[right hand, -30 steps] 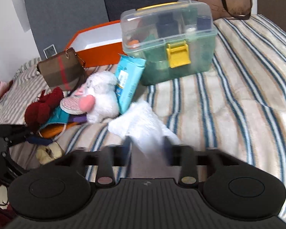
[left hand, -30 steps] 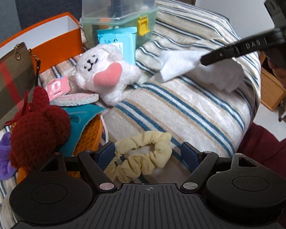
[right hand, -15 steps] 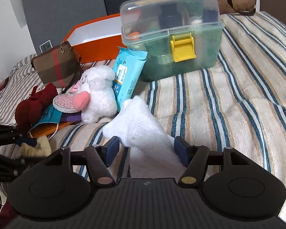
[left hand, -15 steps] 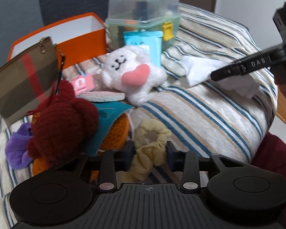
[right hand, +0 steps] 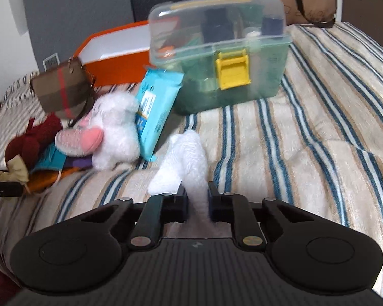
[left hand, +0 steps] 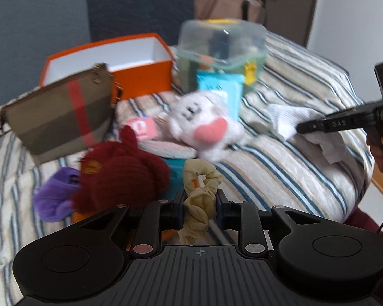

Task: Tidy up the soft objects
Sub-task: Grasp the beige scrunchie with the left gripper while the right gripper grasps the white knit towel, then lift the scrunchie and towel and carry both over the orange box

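Left wrist view: left gripper (left hand: 200, 208) at lower centre, jaws nearly closed, pinching a crumpled pale yellow scrunchie (left hand: 200, 193) beside a dark red knitted toy (left hand: 120, 173). Right wrist view: right gripper (right hand: 197, 203) at lower centre, clamped narrowly on a fluffy white cloth (right hand: 185, 163), bunched upright above the striped bedspread (right hand: 306, 153).

One yellow scrunchie (left hand: 200, 178), one white cloth (right hand: 186, 158), one white plush toy (left hand: 204, 125), one red knitted toy (left hand: 120, 176), one purple soft item (left hand: 53, 199), one plaid pouch (left hand: 58, 117), one orange box (left hand: 109, 61), one clear plastic case (right hand: 219, 51), one blue wipes pack (right hand: 155, 109), two hand-held grippers.
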